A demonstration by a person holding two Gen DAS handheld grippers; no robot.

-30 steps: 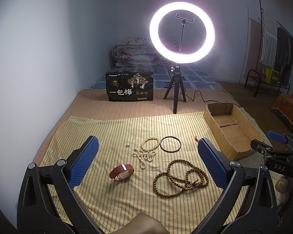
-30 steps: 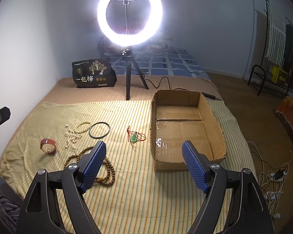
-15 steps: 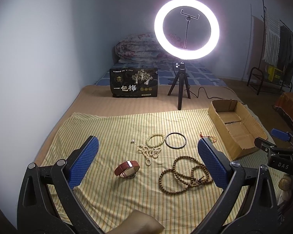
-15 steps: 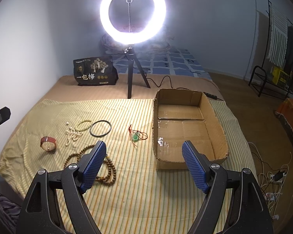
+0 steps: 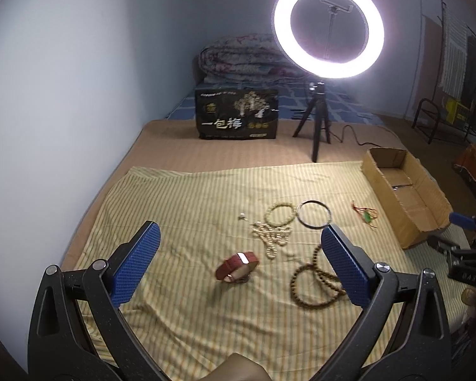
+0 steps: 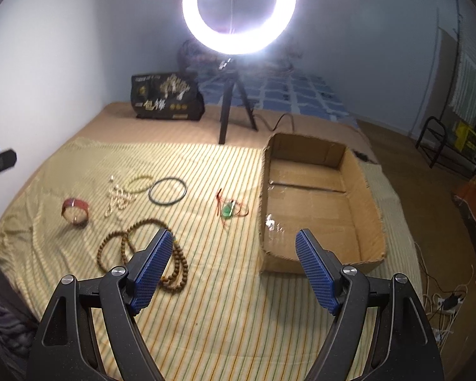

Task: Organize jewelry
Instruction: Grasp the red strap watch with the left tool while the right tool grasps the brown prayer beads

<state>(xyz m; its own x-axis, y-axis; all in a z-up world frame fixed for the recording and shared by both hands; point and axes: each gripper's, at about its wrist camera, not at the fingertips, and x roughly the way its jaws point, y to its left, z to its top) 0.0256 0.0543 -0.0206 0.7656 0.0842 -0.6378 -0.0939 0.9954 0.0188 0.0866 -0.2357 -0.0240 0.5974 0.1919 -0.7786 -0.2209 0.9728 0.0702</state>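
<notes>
Jewelry lies on a yellow striped cloth (image 5: 190,209): a red bracelet (image 5: 236,266), a pearl strand (image 5: 271,236), a pale bead bracelet (image 5: 280,212), a black bangle (image 5: 314,214), a long brown bead necklace (image 5: 314,285) and a green pendant on red cord (image 5: 366,215). An open cardboard box (image 6: 314,203) stands to their right. My left gripper (image 5: 238,263) is open and empty above the red bracelet. My right gripper (image 6: 234,270) is open and empty, between the brown beads (image 6: 142,250) and the box's near wall. The pendant (image 6: 228,211) lies ahead of it.
A lit ring light on a tripod (image 5: 328,28) and a black printed bag (image 5: 238,114) stand beyond the cloth. A folded quilt (image 5: 244,58) lies at the back. A wall runs along the left. A clothes rack (image 6: 460,95) and floor cables (image 6: 441,301) are at right.
Both grippers have moved left and forward over the cloth; the jewelry and box shifted right in both views. Both stay open and empty. Nothing on the cloth moved.
</notes>
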